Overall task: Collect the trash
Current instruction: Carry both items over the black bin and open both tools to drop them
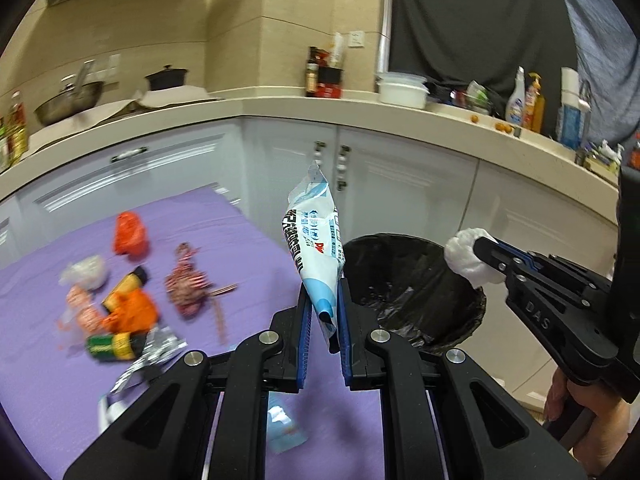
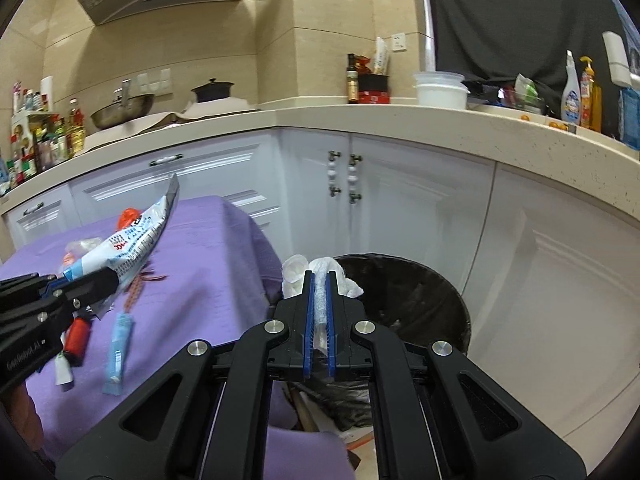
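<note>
1. Gripping a white-and-blue printed wrapper [image 1: 316, 256], the left gripper [image 1: 323, 316] has its blue-padded fingers [image 1: 305, 332] closed narrow on the wrapper's lower end; the wrapper stands up and away from the fingers, above the edge of the purple tablecloth [image 1: 200, 220].
2. In the right wrist view, the same wrapper [image 2: 132, 246] projects up and to the right from the left gripper [image 2: 102, 280], over the purple tablecloth [image 2: 208, 280].
3. The right gripper [image 2: 319, 292] is clamped narrow on a crumpled white tissue [image 2: 320, 276]; the tissue bulges out past both fingertips.
4. In the left wrist view, the tissue [image 1: 466, 258] is held at the tip of the right gripper [image 1: 486, 254], above the far rim of the trash bin [image 1: 412, 292].
5. The trash bin [image 2: 420, 300] is lined with a black bag and stands on the floor just beside the table, in front of the white cabinets [image 2: 400, 208].
6. Remaining trash on the tablecloth, seen from the left wrist and blurred: an orange-red bag [image 1: 129, 236], a striped red-and-white wrapper [image 1: 188, 284], an orange packet [image 1: 132, 308], a clear plastic scrap [image 1: 86, 272] and a foil scrap [image 1: 156, 350].
7. From the right wrist, a light-blue sachet [image 2: 117, 348] and a red item [image 2: 77, 340] lie flat on the cloth near the left gripper.
</note>
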`<state>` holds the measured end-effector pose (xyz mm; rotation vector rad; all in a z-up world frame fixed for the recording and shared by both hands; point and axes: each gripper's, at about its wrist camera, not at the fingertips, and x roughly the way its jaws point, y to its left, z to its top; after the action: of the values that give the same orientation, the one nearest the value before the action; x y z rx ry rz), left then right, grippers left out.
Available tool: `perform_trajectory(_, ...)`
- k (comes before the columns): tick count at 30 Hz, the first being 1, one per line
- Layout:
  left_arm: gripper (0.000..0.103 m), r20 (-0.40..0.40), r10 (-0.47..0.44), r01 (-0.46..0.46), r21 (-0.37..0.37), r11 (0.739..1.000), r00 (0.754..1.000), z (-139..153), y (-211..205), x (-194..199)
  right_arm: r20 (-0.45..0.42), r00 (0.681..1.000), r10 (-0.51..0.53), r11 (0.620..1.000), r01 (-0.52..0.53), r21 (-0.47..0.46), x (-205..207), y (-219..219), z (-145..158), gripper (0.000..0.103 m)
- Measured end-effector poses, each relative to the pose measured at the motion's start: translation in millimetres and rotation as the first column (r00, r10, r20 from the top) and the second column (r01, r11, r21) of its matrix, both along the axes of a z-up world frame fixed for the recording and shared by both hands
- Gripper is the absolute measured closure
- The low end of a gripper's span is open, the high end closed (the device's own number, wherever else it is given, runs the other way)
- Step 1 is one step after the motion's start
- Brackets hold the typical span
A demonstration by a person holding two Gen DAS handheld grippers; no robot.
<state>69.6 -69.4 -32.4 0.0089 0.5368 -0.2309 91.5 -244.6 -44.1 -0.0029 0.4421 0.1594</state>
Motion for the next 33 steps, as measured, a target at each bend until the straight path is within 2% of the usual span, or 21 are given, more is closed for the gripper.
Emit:
perform_trajectory(10, 0.09, -0.047, -0.056, 0.058, 0.038, 0.998, 0.997, -18, -52, 45, -0.022, 0.999, -0.043, 0.999, 0.043, 0.02, 36, -33, -16, 0.098)
perform_trajectory(22, 0.089, -0.109, -0.034, 0.04, 0.051, 0.998, 0.994, -37, -78, 76, -0.069, 0.995, -0.074, 0.996, 0.077, 0.034, 70, -57, -41, 0.098)
perform_trajectory(24, 0.086, -0.111, -0.023, 0.029, 0.054, 0.998, 0.994, -40, -79, 79, -0.074, 0.994, -0.086, 0.995, 0.089, 0.033, 75, -60, -46, 0.093)
perform_trajectory(26, 0.08, -0.115, -0.013, 0.019, 0.049, 0.999, 0.993, -42, -80, 83, -0.076, 0.992, -0.103, 0.994, 0.106, 0.039, 79, -63, -50, 0.074)
perform_trajectory(28, 0.077, -0.123, -0.004, 0.01, 0.05, 0.999, 0.992, -44, -80, 86, -0.076, 0.99, -0.119, 0.991, 0.123, 0.043, 81, -66, -53, 0.067)
perform_trajectory(30, 0.068, -0.13, 0.004, 0.002, 0.047, 0.999, 0.991, -45, -79, 88, -0.081, 0.989, -0.126, 0.991, 0.13, 0.044, 82, -67, -55, 0.067)
perform_trajectory(33, 0.063, -0.13, 0.007, -0.002, 0.041, 0.999, 0.991, -44, -78, 89, -0.082, 0.988, -0.135, 0.989, 0.139, 0.047, 82, -69, -56, 0.067)
